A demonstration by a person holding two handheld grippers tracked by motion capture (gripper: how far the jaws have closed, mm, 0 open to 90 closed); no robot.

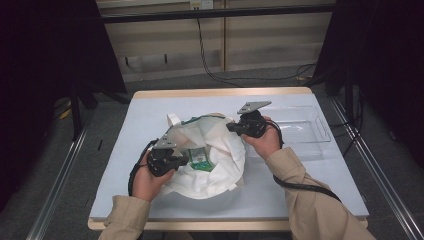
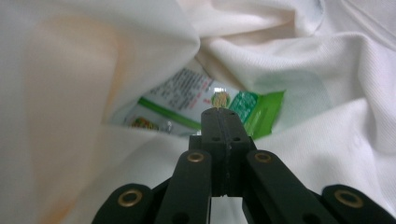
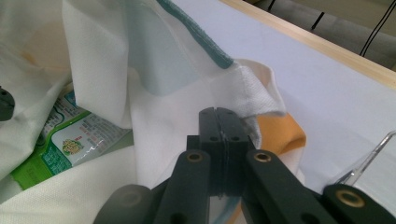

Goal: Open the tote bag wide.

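A white cloth bag lies crumpled and open in the middle of the table. Inside it is a green and white printed packet, lying flat in the bag's mouth. My left gripper is at the bag's left rim, pointing at the packet. Its jaws are pressed together, and I see nothing between them. My right gripper is at the bag's upper right rim. It is shut too, its tips against the white fabric, with the packet to its left.
A clear plastic tray sits on the table's right back part, just beyond the right hand. The bag has a teal trim and an orange patch. The light blue tabletop has a wooden edge; cables run across the floor behind.
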